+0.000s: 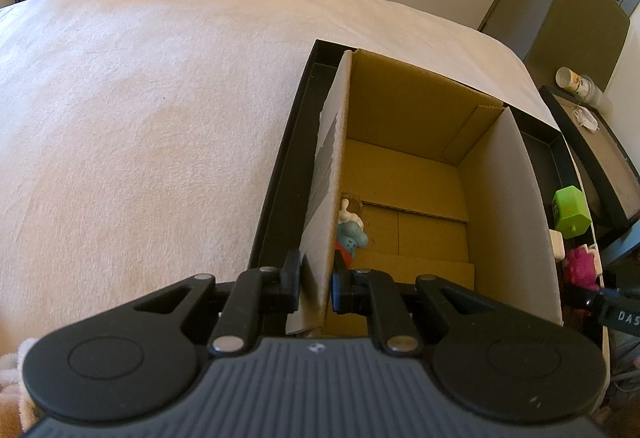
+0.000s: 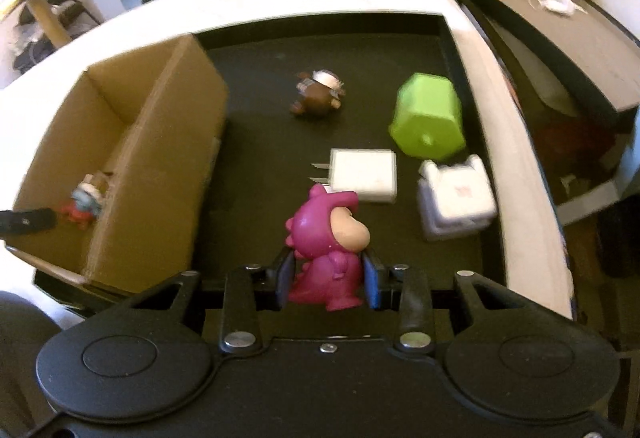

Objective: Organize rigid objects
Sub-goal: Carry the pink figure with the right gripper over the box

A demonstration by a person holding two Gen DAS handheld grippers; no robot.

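My left gripper (image 1: pixel 316 280) is shut on the left wall of an open cardboard box (image 1: pixel 404 174), one finger outside it and one inside. A small blue, white and red figure (image 1: pixel 351 234) lies in the box by that wall. The box stands in a black tray (image 2: pixel 260 158) on the bed. My right gripper (image 2: pixel 328 278) is shut on a pink dinosaur figure (image 2: pixel 326 234), held upright just above the tray's near edge, to the right of the box (image 2: pixel 160 166).
On the tray behind the pink figure lie a white plug charger (image 2: pixel 364 176), a white cube-shaped toy (image 2: pixel 456 198), a green block (image 2: pixel 428 118) and a brown figure (image 2: pixel 318 98). A dark side table (image 2: pixel 560 50) with a cup stands right of the bed.
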